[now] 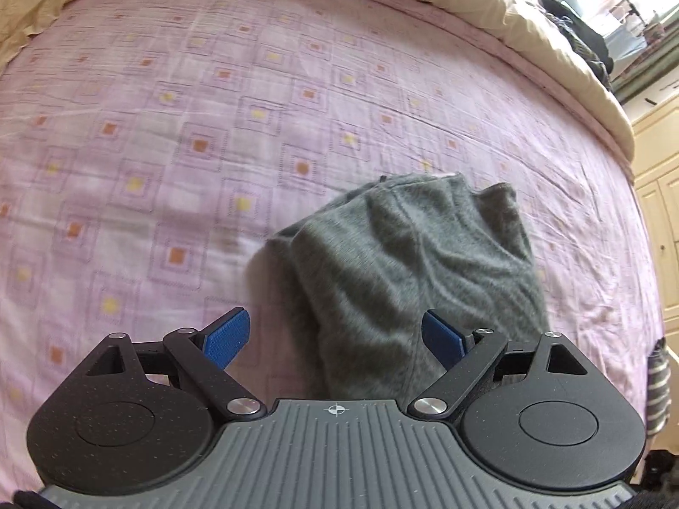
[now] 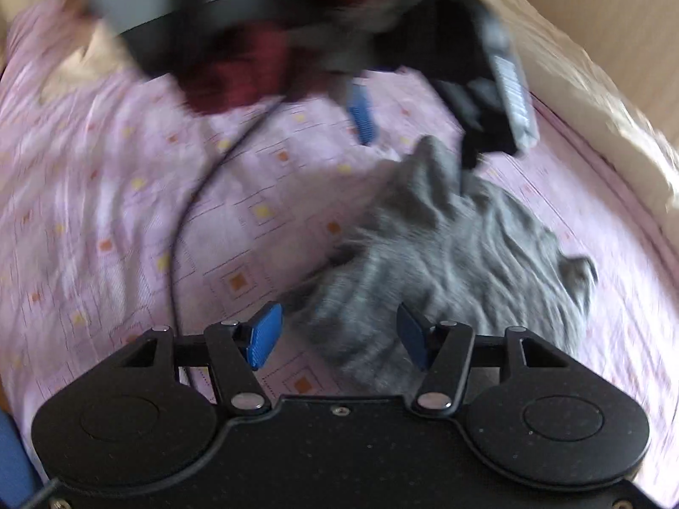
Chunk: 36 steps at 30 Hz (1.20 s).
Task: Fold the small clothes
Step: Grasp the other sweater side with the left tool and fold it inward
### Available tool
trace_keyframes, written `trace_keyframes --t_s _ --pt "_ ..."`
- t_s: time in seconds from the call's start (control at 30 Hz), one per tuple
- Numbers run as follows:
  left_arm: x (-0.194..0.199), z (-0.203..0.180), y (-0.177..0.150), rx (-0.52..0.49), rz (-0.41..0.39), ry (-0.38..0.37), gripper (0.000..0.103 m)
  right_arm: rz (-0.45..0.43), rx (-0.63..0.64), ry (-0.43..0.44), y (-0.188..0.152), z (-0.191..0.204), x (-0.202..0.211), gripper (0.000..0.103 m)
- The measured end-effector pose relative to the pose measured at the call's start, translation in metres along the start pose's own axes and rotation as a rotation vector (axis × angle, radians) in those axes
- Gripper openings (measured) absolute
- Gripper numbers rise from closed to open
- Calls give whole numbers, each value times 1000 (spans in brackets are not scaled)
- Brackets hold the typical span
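A small grey garment (image 1: 407, 271) lies crumpled on the pink patterned bedsheet (image 1: 178, 127). My left gripper (image 1: 337, 337) is open above its near end, blue pads wide apart, nothing between them. In the right wrist view the same grey garment (image 2: 458, 263) lies wrinkled on the sheet. My right gripper (image 2: 335, 337) is open over its near edge and empty. The left gripper also shows in the right wrist view (image 2: 424, 127), blurred, above the garment's far peak, with one blue finger (image 2: 360, 114) visible.
A cream duvet (image 1: 509, 12) is bunched along the far edge of the bed. A cream cabinet (image 1: 662, 195) stands at the right. A black cable (image 2: 191, 212) trails across the sheet. The person's dark red sleeve (image 2: 242, 72) is overhead. A striped cloth (image 1: 660, 390) hangs off the bed's right side.
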State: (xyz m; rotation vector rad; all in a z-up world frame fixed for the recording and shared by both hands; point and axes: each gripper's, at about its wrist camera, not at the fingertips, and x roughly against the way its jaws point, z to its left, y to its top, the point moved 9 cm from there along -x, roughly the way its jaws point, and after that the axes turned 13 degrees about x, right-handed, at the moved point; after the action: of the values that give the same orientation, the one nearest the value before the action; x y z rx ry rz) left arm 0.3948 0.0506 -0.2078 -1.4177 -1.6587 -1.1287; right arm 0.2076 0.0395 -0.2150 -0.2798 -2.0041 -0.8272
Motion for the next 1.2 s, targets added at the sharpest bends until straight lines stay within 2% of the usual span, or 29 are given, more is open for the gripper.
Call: trace_keyframes --t_s 0.1,0.17,0.2,0.23,0.27,0.3,0.33,0.37,0.4,0.47,0.53,0.6,0.67,0.73,0.8,0.83,0.87,0.9,0.93,0.97,1.0,1.03,1.07,1.2 --pt "-12 -2 6 9 11 -13 86 30 106 -54 -1 11 -9 52" --pt "-20 -1 9 29 20 -11 80 54 137 -67 -4 14 -14 49" --pt "-22 0 9 35 24 -5 77 56 140 -67 -5 14 -15 42" --pt "-25 1 11 38 24 4 69 52 135 -70 -5 13 -15 32" --pt "-27 1 11 39 21 4 54 55 127 -74 -6 12 -16 27" --pt "-27 -1 12 37 12 -15 44 56 106 -72 -7 8 -16 17" --pt "-28 -3 13 37 11 -44 20 45 60 -54 -7 4 -15 16" --pt "-28 -3 13 46 13 -58 10 27 -12 -31 -7 -3 -12 15" --pt "-25 -5 15 50 0 -56 9 11 -73 -25 -6 -11 -7 14" --pt "-12 -12 20 -1 -56 -59 9 -31 -161 -15 1 -22 6 14" --pt "0 -18 24 -60 -95 -69 9 -68 -196 8 9 -27 13 14" --pt "2 -17 27 -81 -101 -54 9 -50 -200 37 14 -23 2 16" --pt "-5 -9 31 -70 -93 -19 9 -31 -234 90 13 -20 -14 24" --pt "-17 3 33 -47 -85 34 10 -7 -281 138 10 -19 -27 39" --pt "-25 13 33 3 -54 38 11 -31 -339 188 6 -23 -26 51" --pt "-24 17 33 26 -52 33 15 -59 -360 198 4 -27 -20 58" --pt "-19 20 33 48 -68 32 26 -92 -382 207 2 -34 -11 60" --pt "-12 20 33 59 -95 25 28 -119 -404 215 -2 -41 -2 63" --pt "-4 19 33 57 -123 13 30 -145 -435 218 -7 -49 8 65" --pt "6 16 32 42 -154 0 36 -165 -467 216 -12 -57 17 67" --pt "14 11 30 26 -172 -11 41 -182 -500 213 -19 -67 26 74" --pt "21 6 28 13 -188 -27 51 -197 -530 209 -24 -77 33 79" --pt "30 -1 24 3 -209 -46 60 -208 -560 199 -31 -86 40 80" --pt "48 -34 3 -52 -267 -80 69 -206 -644 128 -57 -120 54 81"
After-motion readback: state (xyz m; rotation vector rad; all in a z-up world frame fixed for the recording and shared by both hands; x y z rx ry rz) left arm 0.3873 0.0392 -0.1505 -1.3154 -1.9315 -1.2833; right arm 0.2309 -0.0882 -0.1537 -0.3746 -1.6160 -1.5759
